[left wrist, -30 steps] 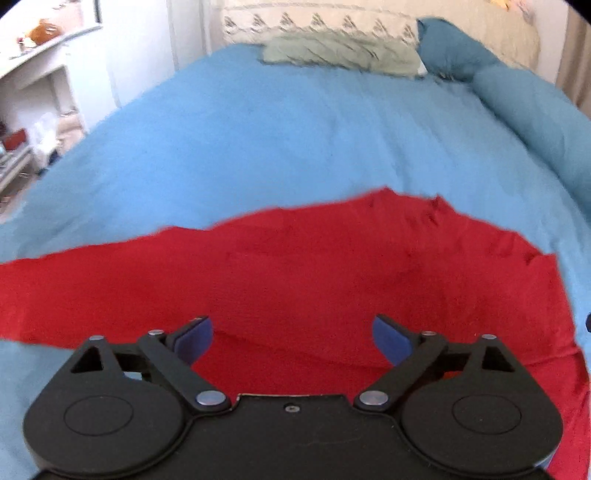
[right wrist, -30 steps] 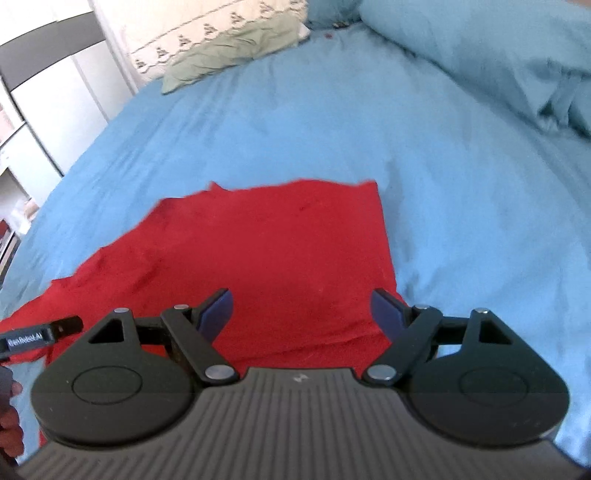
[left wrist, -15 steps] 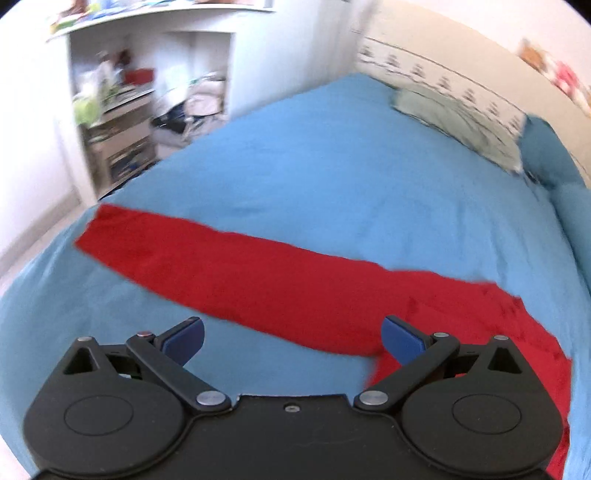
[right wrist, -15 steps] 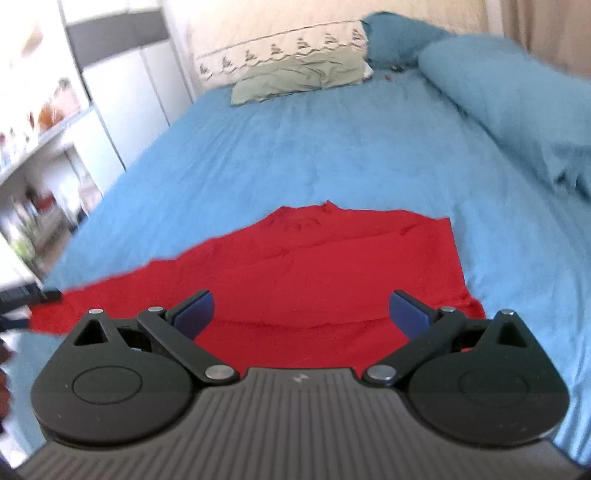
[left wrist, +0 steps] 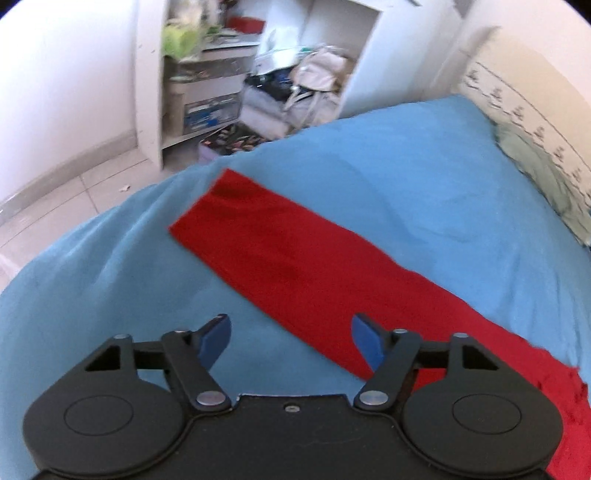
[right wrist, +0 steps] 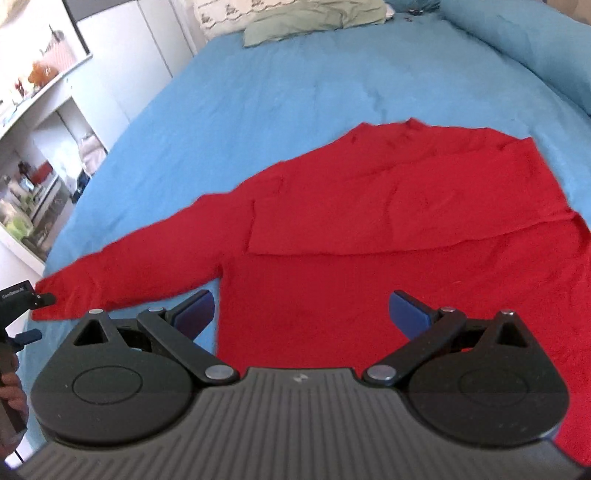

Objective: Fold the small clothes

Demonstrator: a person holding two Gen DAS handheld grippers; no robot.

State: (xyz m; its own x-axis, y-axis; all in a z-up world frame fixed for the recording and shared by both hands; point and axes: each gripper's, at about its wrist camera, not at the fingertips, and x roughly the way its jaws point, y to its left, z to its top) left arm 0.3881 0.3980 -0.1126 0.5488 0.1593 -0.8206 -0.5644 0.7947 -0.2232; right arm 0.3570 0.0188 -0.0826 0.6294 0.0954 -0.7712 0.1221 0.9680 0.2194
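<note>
The left claw (left wrist: 291,341) stands with its jaws apart and nothing between the blue pads; they have just been closing somewhat, on air only, above the blue bedcover (left wrist: 424,177). Its right-hand pad sits over the near edge of a long red sleeve (left wrist: 280,254), which runs out flat toward the corner of the bed with its cuff end nearest the cluttered shelves (left wrist: 221,74). The right claw (right wrist: 301,314) is spread wide and empty, hovering over the lower body of the red sweater (right wrist: 388,229). The sweater lies spread on the bedcover, one side apparently already turned inward over the chest, the other sleeve stretched out to the side. From the right-hand view the left claw's tip shows beside that cuff, a hand (right wrist: 11,387) behind it at the frame edge. A green pillow (right wrist: 314,18) lies well apart at the head of the bed. Assessment: the garment appears light, soft and limp, without stiffness; it will sag and crease if lifted at one point. The sound hold is at the cuff edge, pinching both layers, with the sleeve then carried across the body. The cover beneath is soft too and may be pinched along with it.
</note>
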